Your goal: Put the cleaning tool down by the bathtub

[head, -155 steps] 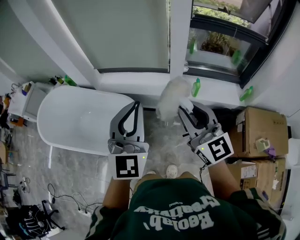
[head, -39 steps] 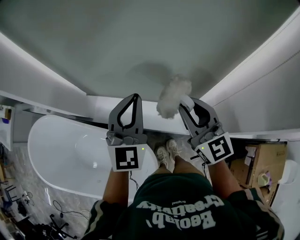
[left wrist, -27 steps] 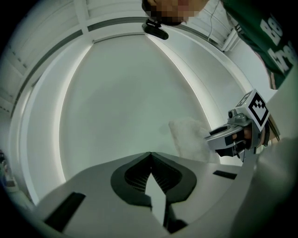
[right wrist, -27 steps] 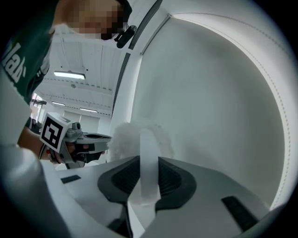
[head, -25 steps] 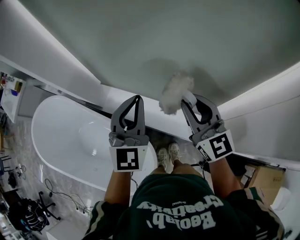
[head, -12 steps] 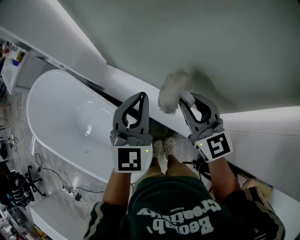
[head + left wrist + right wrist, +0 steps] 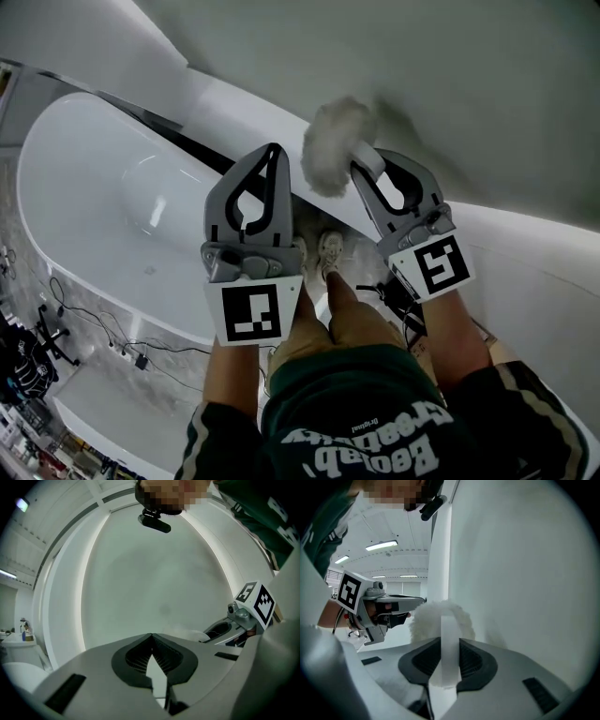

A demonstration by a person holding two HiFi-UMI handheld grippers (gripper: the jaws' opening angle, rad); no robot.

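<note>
The cleaning tool is a fluffy white duster head (image 7: 330,157) on a flat white handle (image 7: 449,653). My right gripper (image 7: 364,171) is shut on that handle, and the fluffy head (image 7: 425,620) sticks out just past the jaw tips, close to the grey wall. My left gripper (image 7: 273,152) hangs beside it to the left, shut with nothing between its jaws (image 7: 151,636). The white oval bathtub (image 7: 84,187) lies below and left of both grippers. Its right end passes under the left gripper.
A grey wall (image 7: 441,75) fills the top and right, with a white ledge (image 7: 234,103) running along it behind the tub. The person's shoes (image 7: 319,251) stand on the floor between the grippers. Cables (image 7: 94,328) trail on the floor near the tub's front.
The view has swung round, so the bathtub now sits further up and left. Both grippers hold the same posture side by side. The duster stays in the right gripper.
</note>
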